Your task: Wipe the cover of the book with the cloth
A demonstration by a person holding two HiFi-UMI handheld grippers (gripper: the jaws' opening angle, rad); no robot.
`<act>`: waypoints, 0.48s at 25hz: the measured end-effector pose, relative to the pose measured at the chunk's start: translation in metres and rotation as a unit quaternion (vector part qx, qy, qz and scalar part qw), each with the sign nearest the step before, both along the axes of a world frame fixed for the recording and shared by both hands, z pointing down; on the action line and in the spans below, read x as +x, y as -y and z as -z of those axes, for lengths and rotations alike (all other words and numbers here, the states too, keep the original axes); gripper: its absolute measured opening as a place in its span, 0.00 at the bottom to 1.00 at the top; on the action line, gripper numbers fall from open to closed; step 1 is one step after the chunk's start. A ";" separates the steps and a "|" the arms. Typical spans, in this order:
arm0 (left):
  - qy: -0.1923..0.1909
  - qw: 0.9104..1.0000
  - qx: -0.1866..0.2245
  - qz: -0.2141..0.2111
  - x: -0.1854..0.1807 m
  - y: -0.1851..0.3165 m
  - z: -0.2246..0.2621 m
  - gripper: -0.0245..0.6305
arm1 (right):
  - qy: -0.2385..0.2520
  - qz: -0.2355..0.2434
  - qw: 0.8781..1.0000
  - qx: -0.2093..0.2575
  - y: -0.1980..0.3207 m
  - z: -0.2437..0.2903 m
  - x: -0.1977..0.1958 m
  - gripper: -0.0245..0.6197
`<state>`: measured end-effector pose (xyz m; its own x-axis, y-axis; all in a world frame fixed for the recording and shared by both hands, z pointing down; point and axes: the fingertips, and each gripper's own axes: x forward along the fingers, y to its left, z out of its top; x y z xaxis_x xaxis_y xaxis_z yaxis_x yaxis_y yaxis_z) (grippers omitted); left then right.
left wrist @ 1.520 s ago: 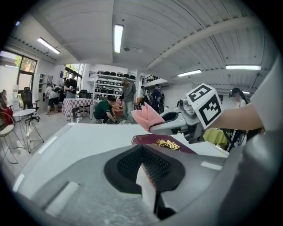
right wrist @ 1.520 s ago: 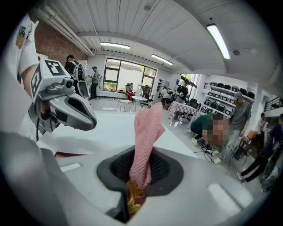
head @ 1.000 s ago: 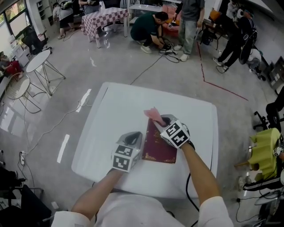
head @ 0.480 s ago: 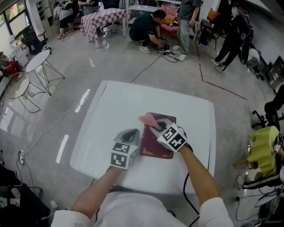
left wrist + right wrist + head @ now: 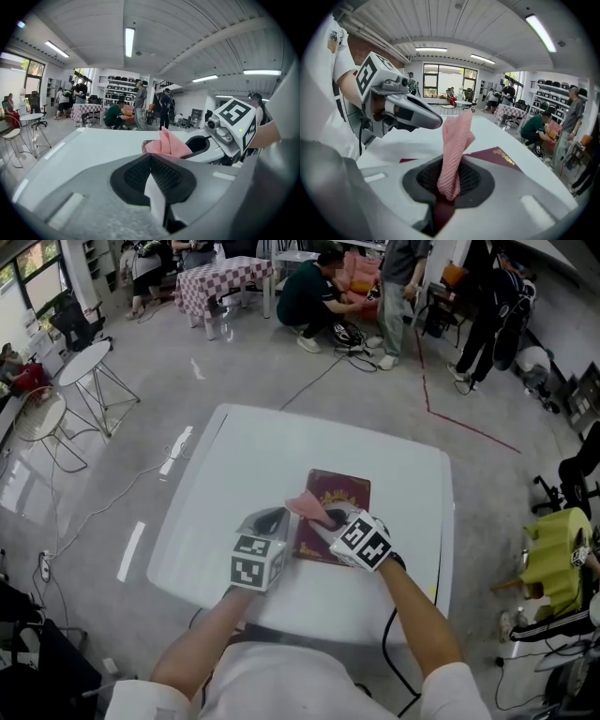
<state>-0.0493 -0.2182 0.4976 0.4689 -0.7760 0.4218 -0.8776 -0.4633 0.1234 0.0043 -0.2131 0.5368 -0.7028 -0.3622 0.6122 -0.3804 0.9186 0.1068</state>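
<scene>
A maroon book [image 5: 342, 498] with gold print lies flat on the white table [image 5: 244, 451]. My right gripper [image 5: 330, 518] is shut on a pink cloth [image 5: 305, 505], which it holds over the left middle of the cover. In the right gripper view the cloth [image 5: 454, 140] stands up from between the pads, with the book [image 5: 499, 157] beyond it. My left gripper [image 5: 278, 519] is at the book's near left edge, shut, with nothing seen between its pads [image 5: 151, 161]. From the left gripper view the cloth [image 5: 165, 144] shows just ahead.
The table's near edge [image 5: 309, 620] is close to my body. Several people [image 5: 314, 292] are on the floor beyond the table, next to a checkered table [image 5: 220, 277]. Round white stands [image 5: 80, 367] are at the far left, and a yellow-green object [image 5: 553, 559] is at the right.
My right gripper has dragged the pink cloth from the far end of the cover toward me, to its left middle. The left gripper has stayed by the book's near left edge.
</scene>
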 end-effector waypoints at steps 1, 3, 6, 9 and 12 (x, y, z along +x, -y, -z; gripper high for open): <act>0.000 1.000 -0.001 0.003 -0.001 0.000 -0.001 0.05 | 0.000 0.005 1.000 -0.002 -0.005 0.000 -0.001 0.11; 0.000 1.000 -0.003 0.008 -0.002 -0.004 -0.001 0.05 | 0.002 0.016 1.000 -0.005 -0.018 0.003 -0.004 0.11; -0.003 1.000 -0.005 0.015 -0.005 -0.008 0.000 0.05 | 0.004 0.029 0.999 -0.012 -0.035 0.005 -0.008 0.11; -0.002 1.000 -0.006 0.021 -0.007 -0.010 0.000 0.05 | 0.010 0.042 0.999 -0.010 -0.047 0.010 -0.010 0.11; -0.003 1.000 -0.008 0.028 -0.010 -0.011 -0.002 0.05 | 0.008 0.059 0.998 -0.017 -0.060 0.011 -0.011 0.11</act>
<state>-0.0590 -0.2073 0.4996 0.4274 -0.7948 0.4308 -0.9014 -0.4110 0.1360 -0.0064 -0.1535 0.5262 -0.7498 -0.2552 0.6104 -0.2703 0.9603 0.0694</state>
